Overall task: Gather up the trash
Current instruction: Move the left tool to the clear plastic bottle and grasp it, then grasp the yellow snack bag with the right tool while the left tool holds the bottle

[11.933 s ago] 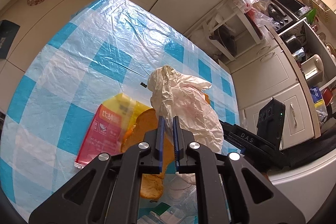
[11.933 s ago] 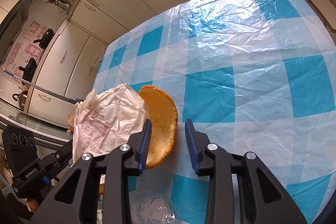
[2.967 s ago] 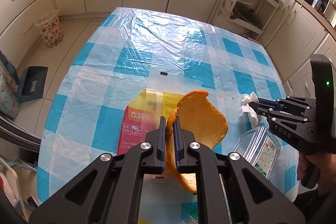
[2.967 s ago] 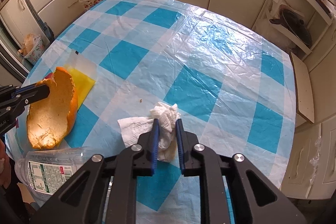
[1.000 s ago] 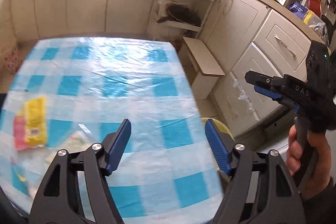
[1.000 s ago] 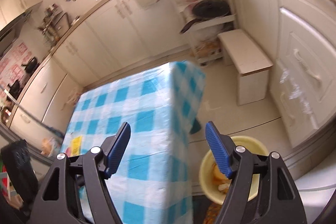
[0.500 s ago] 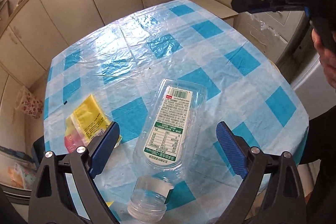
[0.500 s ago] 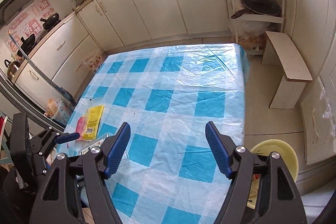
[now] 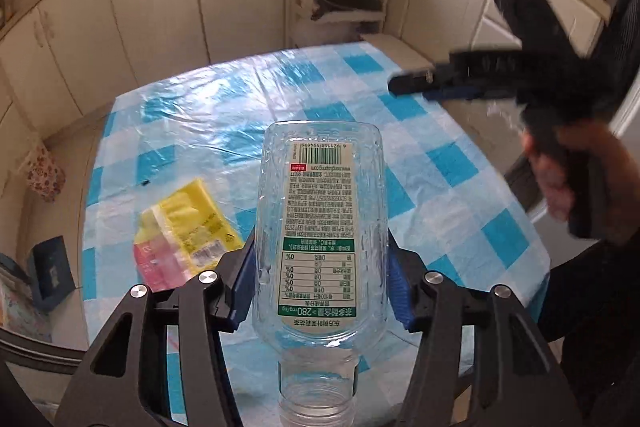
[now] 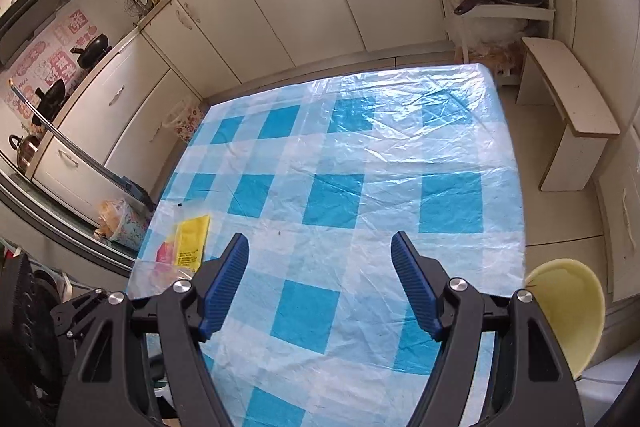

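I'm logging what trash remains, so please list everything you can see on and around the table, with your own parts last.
Plastic bottle: one, clear, white-green label, capless, between the left fingers.
Snack wrapper: one, yellow and pink, flat on the table's left side.
Tablecloth: one, blue-white check, covers the table.
Trash bin: one, pale yellow, on the floor off the table's right edge.
Wooden stool: one, beige, right of the table.
Patterned basket: one, on the floor, left.
Left gripper: closed on the bottle.
Right gripper: open, empty, over the table.
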Demonstrator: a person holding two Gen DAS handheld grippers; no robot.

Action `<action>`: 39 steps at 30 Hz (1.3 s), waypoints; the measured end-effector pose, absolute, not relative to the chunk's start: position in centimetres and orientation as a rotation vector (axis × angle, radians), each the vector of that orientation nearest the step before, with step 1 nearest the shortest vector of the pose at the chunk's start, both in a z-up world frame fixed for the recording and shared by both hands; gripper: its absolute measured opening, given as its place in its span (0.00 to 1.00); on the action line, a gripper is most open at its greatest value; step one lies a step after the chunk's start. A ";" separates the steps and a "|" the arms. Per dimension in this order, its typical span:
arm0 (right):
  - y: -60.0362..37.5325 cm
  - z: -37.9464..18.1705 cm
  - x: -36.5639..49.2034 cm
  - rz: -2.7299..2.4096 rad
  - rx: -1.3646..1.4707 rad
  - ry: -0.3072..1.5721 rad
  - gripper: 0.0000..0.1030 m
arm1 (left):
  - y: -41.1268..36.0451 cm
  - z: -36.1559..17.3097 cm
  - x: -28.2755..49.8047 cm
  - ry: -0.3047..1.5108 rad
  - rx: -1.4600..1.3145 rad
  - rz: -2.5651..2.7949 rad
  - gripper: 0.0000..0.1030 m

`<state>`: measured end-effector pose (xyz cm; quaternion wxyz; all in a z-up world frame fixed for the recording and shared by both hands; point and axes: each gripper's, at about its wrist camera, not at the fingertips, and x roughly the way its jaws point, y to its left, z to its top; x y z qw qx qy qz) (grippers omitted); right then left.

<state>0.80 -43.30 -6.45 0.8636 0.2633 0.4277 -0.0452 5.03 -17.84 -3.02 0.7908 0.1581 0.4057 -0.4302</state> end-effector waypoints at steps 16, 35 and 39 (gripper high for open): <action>-27.7 -12.3 9.9 0.101 0.328 1.052 0.69 | -2.6 0.9 13.5 0.824 -0.161 -0.617 0.51; -24.8 -10.5 10.2 0.146 0.154 0.993 0.08 | -2.7 0.7 13.1 0.823 -0.136 -0.624 0.51; -26.8 -8.5 8.3 0.107 0.158 0.949 0.08 | -4.0 0.4 12.7 0.832 -0.114 -0.654 0.51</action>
